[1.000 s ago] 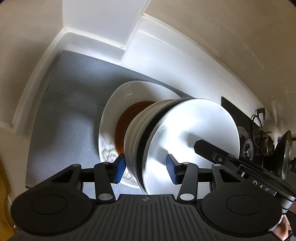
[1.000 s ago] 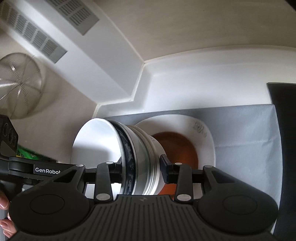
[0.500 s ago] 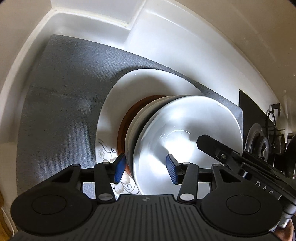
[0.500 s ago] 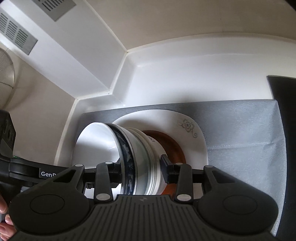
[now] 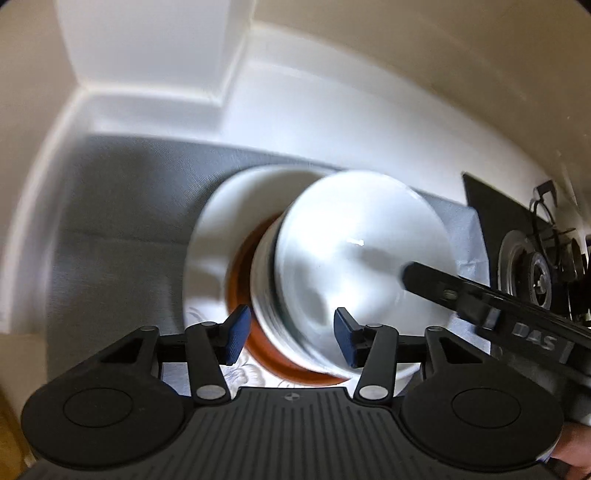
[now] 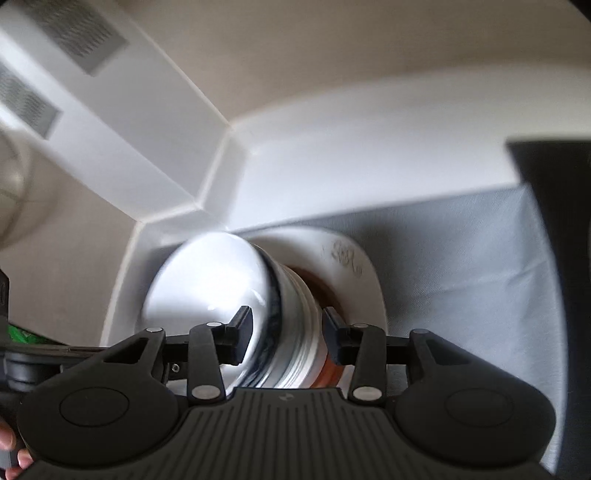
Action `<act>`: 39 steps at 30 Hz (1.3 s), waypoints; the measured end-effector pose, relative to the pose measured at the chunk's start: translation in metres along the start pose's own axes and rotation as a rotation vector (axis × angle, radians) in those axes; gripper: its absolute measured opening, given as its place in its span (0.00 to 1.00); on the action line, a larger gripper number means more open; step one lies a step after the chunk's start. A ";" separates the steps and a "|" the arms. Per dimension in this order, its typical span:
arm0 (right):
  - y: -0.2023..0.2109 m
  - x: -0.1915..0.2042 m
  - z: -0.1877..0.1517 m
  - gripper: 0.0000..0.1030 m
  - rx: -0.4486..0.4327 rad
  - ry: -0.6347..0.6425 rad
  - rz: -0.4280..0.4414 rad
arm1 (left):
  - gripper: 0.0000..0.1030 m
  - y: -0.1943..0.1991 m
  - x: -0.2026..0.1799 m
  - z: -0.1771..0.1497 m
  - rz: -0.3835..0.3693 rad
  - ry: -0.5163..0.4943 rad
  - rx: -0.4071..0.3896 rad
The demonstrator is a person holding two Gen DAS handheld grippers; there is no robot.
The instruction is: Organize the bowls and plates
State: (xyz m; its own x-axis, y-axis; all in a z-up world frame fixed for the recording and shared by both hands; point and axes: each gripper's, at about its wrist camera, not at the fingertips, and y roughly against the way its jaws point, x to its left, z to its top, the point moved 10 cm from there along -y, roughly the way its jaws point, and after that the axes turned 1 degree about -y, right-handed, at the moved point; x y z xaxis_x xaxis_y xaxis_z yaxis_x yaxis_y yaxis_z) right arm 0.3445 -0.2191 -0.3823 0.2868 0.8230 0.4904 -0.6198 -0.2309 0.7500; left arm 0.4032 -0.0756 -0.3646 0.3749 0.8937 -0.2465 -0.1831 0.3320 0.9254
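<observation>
White china fills the left wrist view: a stack of bowls [image 5: 332,280] sits on a brown plate [image 5: 255,343], which lies on a larger white plate [image 5: 218,236] with a faint floral print at its near rim. All of it rests on a grey mat [image 5: 110,229] that covers the counter up to the white back wall, towards the mat's right end. The left gripper [image 5: 288,338] has its blue-padded fingers [image 5: 236,332] apart, one on each side of the stack's near edge; blur hides whether either pad touches the china. The right gripper [image 5: 480,306], a black bar, reaches in from the right, its tip over the top bowl's rim. A black hob [image 5: 532,258] with burners lies past the mat's right edge. The whole view is smeared by motion.

From the right wrist view, the bowls [image 6: 266,306] appear side-on, a dark-rimmed one near the top, standing on the brown plate [image 6: 328,369] and the white plate [image 6: 354,266]. The right gripper [image 6: 286,339] straddles the stack with its jaws spread; the left finger [image 6: 240,332] lies over the top bowl's inside and the right finger stands beside the lower bowls, and contact cannot be told. The mat [image 6: 461,295] stretches right to a dark hob edge [image 6: 546,177]. Part of the left gripper [image 6: 29,354] shows at the left border. Grey vents [image 6: 66,33] sit in the white panel above.
</observation>
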 end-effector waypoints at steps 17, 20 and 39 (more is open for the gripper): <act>0.144 0.082 -0.093 0.99 -0.100 0.159 -0.082 | 0.92 0.164 -0.037 -0.079 0.024 -0.094 -0.239; 0.159 0.096 -0.111 0.99 -0.094 0.170 -0.098 | 0.93 0.172 -0.043 -0.094 0.052 -0.144 -0.222; 0.283 0.122 -0.149 1.00 -0.185 0.274 -0.031 | 0.97 0.278 -0.096 -0.181 0.188 -0.139 -0.388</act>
State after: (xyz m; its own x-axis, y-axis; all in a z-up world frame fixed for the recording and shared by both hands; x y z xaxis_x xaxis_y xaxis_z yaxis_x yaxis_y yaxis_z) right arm 0.0953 -0.1066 -0.1768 0.1162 0.9429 0.3121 -0.7435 -0.1258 0.6568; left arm 0.1516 -0.0147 -0.1354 0.4165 0.9089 -0.0192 -0.5764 0.2803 0.7676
